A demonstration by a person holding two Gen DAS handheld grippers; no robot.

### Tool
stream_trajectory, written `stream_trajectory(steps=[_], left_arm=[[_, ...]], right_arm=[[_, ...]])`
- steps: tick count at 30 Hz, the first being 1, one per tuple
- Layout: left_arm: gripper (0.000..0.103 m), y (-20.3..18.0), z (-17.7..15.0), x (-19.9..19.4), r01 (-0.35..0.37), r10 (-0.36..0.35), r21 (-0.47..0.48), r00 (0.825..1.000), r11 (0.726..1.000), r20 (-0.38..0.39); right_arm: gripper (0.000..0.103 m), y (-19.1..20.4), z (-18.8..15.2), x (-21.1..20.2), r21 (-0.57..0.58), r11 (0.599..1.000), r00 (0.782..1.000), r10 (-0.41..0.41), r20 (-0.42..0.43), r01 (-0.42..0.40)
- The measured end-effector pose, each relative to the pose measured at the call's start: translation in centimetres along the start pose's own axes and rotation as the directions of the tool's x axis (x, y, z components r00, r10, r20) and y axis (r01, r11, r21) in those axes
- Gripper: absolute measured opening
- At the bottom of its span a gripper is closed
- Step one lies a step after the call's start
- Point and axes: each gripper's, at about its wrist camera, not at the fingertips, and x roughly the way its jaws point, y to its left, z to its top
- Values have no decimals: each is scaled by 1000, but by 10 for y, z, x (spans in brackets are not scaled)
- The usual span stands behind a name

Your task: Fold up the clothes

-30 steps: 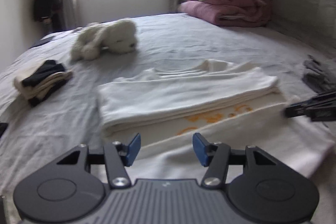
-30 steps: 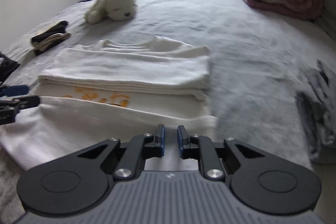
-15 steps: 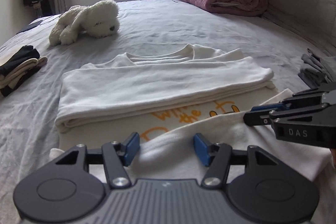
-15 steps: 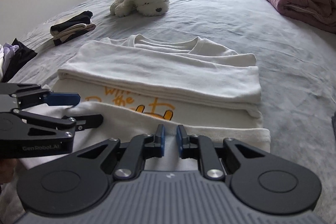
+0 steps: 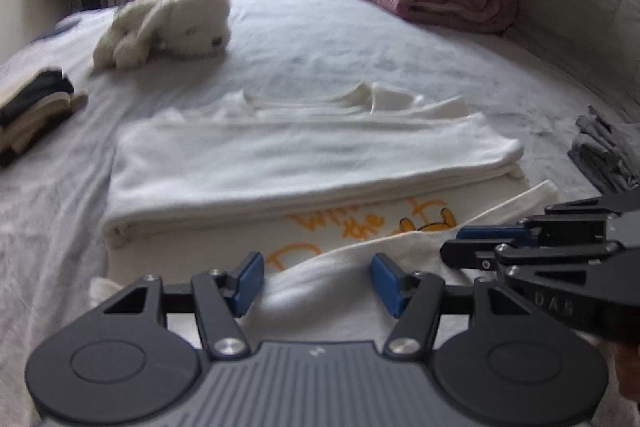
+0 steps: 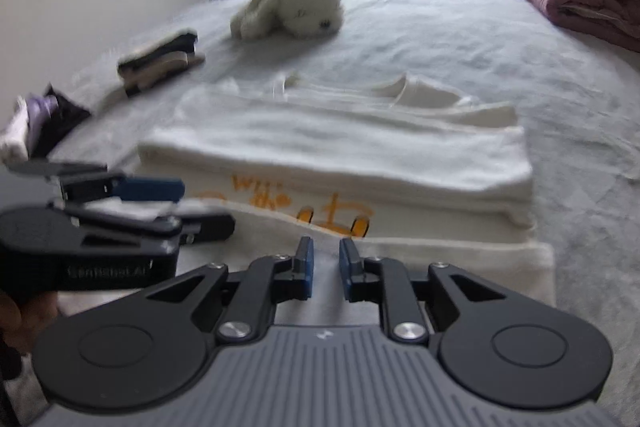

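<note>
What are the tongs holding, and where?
Right tongs appear to pinch the white shirt by its near hem. Left tongs, whose jaws have just been opening, straddle it ungripped.

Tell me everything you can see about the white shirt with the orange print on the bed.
The white shirt is soft knit fabric lying flat on the grey bed, neckline toward the window. Its sleeves or sides are folded across the middle in a thick band. Below that, orange lettering and a cartoon print show partly, covered by the near hem, which is turned up over it. The left gripper stands open over that hem; the right gripper is nearly closed at it, though whether it pinches cloth is unclear.
</note>
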Motion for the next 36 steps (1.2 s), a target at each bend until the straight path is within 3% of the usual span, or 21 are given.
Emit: stream_trajectory(steps=[2,8,16,22,30,34,36], left_arm=[[65,-2,0,2,-17,17,26,1000,1000,-4],[65,5,2,-9,-8,9,-17,1000,1000,7],[65,23,-6,-15,-79,79,30,997,996,8],[66,42,-12,-20,-107,107,14,994,994,10],[69,53,-20,-32,-117,116,88,993,989,24],[67,59,-19,-41,-197,191,114,980,974,62],[67,68,-19,-42,-204,199,99,979,974,53]], right_arm=[[19,1,0,2,-6,1000,1000,-9,-6,9],[19,-4,-1,-6,28,1000,1000,12,22,-12],[19,-5,-2,-4,15,1000,1000,-1,-2,1],[17,-7,-3,-3,24,1000,1000,2,-3,-2],[17,-9,-3,-2,29,1000,1000,3,-6,-2],[17,-9,-3,-2,31,1000,1000,3,-7,-3],[17,-9,-3,-2,32,999,1000,4,-6,-3]])
